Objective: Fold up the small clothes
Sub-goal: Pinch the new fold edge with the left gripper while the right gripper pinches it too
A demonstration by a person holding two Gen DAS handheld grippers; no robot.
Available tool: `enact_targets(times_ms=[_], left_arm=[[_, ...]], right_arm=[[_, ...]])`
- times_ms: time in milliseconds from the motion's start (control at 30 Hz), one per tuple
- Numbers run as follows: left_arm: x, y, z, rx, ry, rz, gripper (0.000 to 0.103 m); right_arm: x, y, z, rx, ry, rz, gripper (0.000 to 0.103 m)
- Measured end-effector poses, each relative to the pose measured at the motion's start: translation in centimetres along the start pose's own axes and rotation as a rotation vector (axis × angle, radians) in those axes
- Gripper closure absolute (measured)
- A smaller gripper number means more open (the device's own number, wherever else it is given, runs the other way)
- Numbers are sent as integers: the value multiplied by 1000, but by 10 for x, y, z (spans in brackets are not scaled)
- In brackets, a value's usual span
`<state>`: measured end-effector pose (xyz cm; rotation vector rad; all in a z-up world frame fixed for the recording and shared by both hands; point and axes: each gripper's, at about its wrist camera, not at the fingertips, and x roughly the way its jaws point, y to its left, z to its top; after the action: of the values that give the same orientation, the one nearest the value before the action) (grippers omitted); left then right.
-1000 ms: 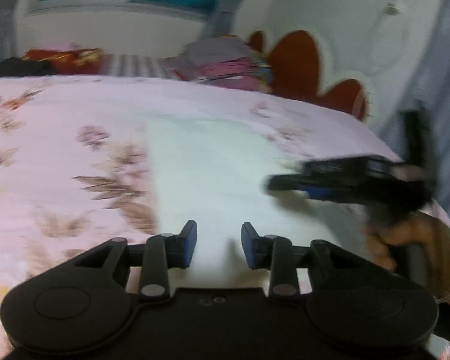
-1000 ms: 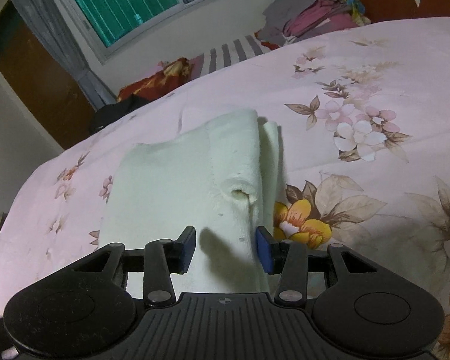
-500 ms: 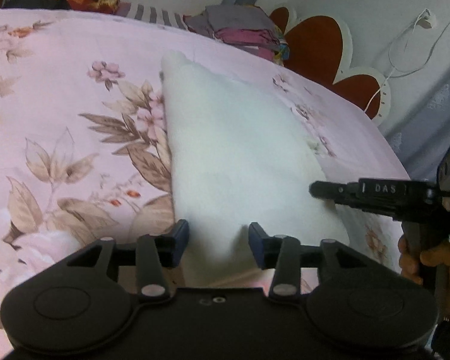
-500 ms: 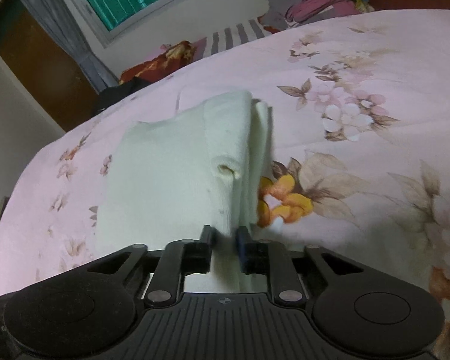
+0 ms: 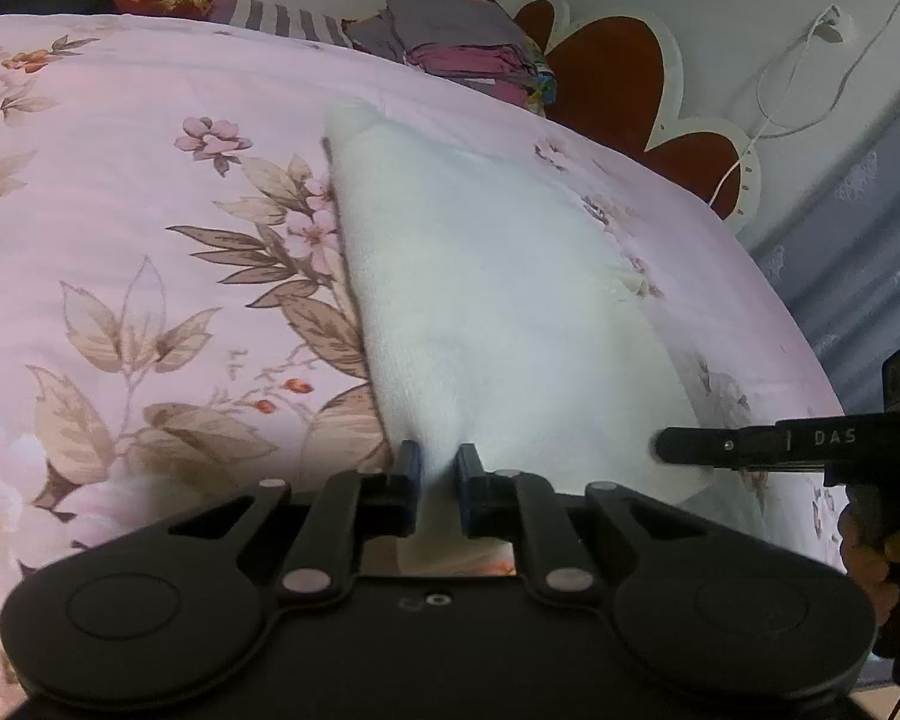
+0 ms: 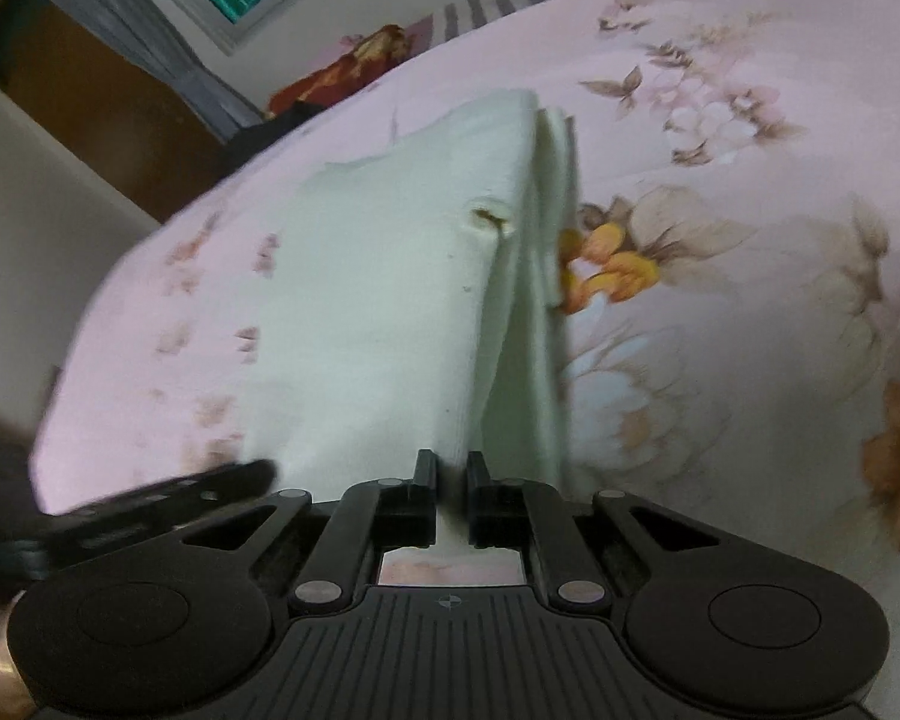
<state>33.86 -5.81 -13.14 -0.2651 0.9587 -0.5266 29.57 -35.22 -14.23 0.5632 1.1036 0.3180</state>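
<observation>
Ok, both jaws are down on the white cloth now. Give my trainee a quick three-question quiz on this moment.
1. True or false: the left gripper is open and clear of the white cloth.
2. What does the right gripper hold? A) white cloth B) striped pillow C) cable
3. Fill in: the cloth lies on a pink ____-print bedsheet.

Key:
1. False: its jaws are pinched on the cloth's near edge.
2. A.
3. Floral.
</observation>
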Motion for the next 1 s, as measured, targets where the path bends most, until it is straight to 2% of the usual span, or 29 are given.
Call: enact_targets(times_ms=[33, 133, 233, 300, 367, 400, 467, 500, 533, 633, 800, 1000], left_arm=[[0, 1, -2, 6, 1, 5, 91], [4, -6, -6, 68, 6, 32, 91], [3, -17, -3, 128, 11, 65, 85], [-2, -20, 0, 147, -9, 69, 77], [-8, -21, 7, 138, -31, 61, 74], [-10, -20, 12, 116, -42, 53, 68], [-11, -21, 25, 88, -69, 52, 58], [-10, -21, 31, 80, -88, 61, 56], [-8, -22, 38, 75, -107, 74, 56], [5, -22, 59, 75, -147, 109, 54], [33, -13, 86, 34, -154, 130, 54], [59, 5, 117, -24, -154, 117, 55]], right_arm=[[-1, 0, -1, -2, 0, 0, 95], [8, -6, -11, -94, 15, -161, 95], [6, -6, -11, -95, 9, -164, 95], [3, -2, -10, -123, 0, -185, 95], [-3, 1, -6, -131, -17, -181, 94], [-6, 3, -4, -134, -36, -180, 92], [-11, 5, 7, -116, -85, -172, 68], [-12, 6, 12, -111, -110, -165, 40], [-13, 8, 18, -117, -141, -166, 35], [-8, 13, 40, -133, -190, -172, 36], [15, 10, 76, -94, -223, -175, 36], [50, 3, 113, -59, -227, -186, 36]])
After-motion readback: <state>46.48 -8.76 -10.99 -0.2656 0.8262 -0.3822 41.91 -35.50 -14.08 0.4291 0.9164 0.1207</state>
